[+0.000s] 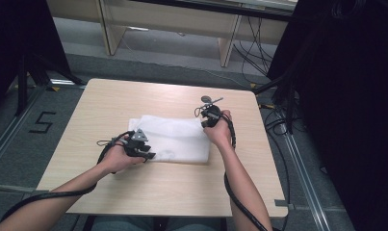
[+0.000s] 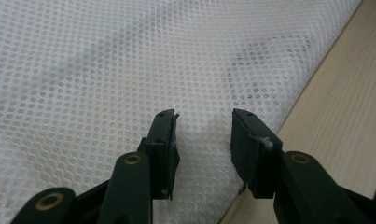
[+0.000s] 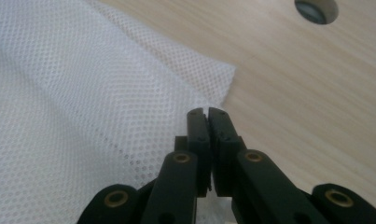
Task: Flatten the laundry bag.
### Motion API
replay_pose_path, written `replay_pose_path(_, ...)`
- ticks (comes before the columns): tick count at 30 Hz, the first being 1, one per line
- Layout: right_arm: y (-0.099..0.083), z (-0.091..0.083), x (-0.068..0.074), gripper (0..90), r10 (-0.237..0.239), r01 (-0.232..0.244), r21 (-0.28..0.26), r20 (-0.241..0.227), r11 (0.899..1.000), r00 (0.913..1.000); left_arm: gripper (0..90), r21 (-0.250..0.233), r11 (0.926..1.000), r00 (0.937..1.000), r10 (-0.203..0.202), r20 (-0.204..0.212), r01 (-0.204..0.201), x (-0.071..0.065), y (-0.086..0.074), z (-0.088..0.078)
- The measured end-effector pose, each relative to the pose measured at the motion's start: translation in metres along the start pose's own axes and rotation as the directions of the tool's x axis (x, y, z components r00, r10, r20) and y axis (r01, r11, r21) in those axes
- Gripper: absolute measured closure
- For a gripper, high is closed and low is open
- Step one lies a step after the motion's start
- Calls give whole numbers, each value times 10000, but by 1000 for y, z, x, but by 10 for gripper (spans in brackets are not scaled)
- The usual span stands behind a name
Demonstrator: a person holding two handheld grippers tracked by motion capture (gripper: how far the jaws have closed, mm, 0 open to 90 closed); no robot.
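A white mesh cloth [image 1: 174,139] lies folded flat in the middle of the wooden table [image 1: 134,192]. At the cloth's near left edge, my left gripper [image 1: 146,153] is held low. In the left gripper view its jaws [image 2: 204,122] stand open over the mesh [image 2: 106,70], and nothing is pinched between the pads. My right gripper [image 1: 207,123] is at the cloth's far right corner. In the right gripper view its jaws [image 3: 207,112] are shut together, with a layer of the mesh [image 3: 83,102] running into them by the corner.
A round cable hole [image 1: 206,99] sits in the table just beyond the right gripper, also seen as the hole [image 3: 316,9] in the right gripper view. Bare wood surrounds the cloth. Cables [image 1: 259,53] and dark stands [image 1: 28,72] are on the floor around the table.
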State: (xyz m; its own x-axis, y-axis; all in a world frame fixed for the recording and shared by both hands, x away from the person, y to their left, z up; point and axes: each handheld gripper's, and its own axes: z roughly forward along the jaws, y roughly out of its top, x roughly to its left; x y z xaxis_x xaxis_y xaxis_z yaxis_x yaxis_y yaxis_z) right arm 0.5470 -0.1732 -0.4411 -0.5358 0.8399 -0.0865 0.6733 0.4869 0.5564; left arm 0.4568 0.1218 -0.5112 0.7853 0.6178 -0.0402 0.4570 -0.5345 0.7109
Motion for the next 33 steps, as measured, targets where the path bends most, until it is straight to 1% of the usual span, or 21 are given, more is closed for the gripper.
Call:
replay_pose_path(3,-1,-1,4,894,-48,47,-15,-136,10000,9999,603,13,10000,10000,16,3,-16,0,0,0)
replay_pose_path(8,2,-15,14,894,-219,185,-785,-426,9967,9989,604,13,10000,10000,-15,-48,15,-1,0,0)
replay_pose_path(9,3,-23,19,894,-251,177,-1205,-605,9926,9979,606,27,10000,10000,-63,-59,63,-1,0,0)
replay_pose_path(10,3,-23,19,894,-251,177,-1205,-605,9926,9979,607,27,10000,10000,-63,-59,63,-1,0,0)
replay_pose_path(13,3,-45,33,895,-317,97,-1526,-1429,9882,9892,613,66,9999,9999,-109,-131,110,-1,1,0)
replay_pose_path(15,3,-49,36,896,-340,87,-1589,-1574,9873,9870,614,141,9999,9999,-41,-149,43,-1,2,0)
replay_pose_path(16,2,-50,38,895,-604,258,-2044,-1653,9786,9844,615,121,9999,9998,-22,-201,24,-2,2,0)
replay_pose_path(17,-1,-61,45,896,-892,486,-2031,-1958,9780,9766,633,125,9999,9996,3,-285,0,-2,2,0)
replay_pose_path(18,-1,-61,45,896,-892,486,-2031,-1958,9780,9766,633,142,9999,9996,-2,-280,6,-2,2,1)
replay_pose_path(19,-3,-62,48,896,-954,466,-2333,-2024,9713,9746,633,156,9999,9996,9,-294,-4,-2,2,1)
replay_pose_path(20,-7,-69,54,896,-1364,791,-2466,-2247,9659,9648,634,206,9998,9995,91,-303,-85,-2,3,0)
replay_pose_path(22,-10,-75,57,896,-1314,755,-2280,-2412,9707,9615,634,199,9998,9995,45,-306,-39,-2,3,0)
replay_pose_path(23,-14,-79,62,896,-1362,717,-2487,-2527,9659,9579,634,201,9998,9995,39,-318,-33,-2,3,0)
replay_pose_path(24,-17,-83,64,896,-1629,956,-2460,-2701,9646,9489,635,204,9998,9994,56,-332,-50,-2,3,0)
replay_pose_path(25,-23,-88,70,896,-1759,916,-2704,-3065,9584,9355,638,221,9997,9994,47,-348,-39,-2,3,0)
replay_pose_path(27,-26,-90,72,896,-1773,919,-2702,-3116,9584,9335,639,226,9997,9994,20,-353,-12,-2,3,0)
replay_pose_path(28,-32,-94,77,896,-2071,1143,-2789,-3309,9535,9207,640,206,9998,9993,34,-374,-26,-3,3,0)
replay_pose_path(29,-35,-97,78,896,-2239,1323,-2692,-3458,9540,9112,640,207,9998,9993,45,-374,-37,-2,3,0)
replay_pose_path(30,-38,-100,80,896,-2247,1337,-2599,-3610,9563,9051,640,207,9998,9993,45,-374,-37,-2,3,0)
replay_pose_path(31,-38,-100,80,896,-2247,1337,-2599,-3610,9563,9051,640,186,9998,9993,-9,-363,15,-3,3,0)
replay_pose_path(33,-47,-102,85,896,-2301,1392,-2523,-3786,9576,8965,640,167,9998,9994,-103,-342,109,-3,3,1)
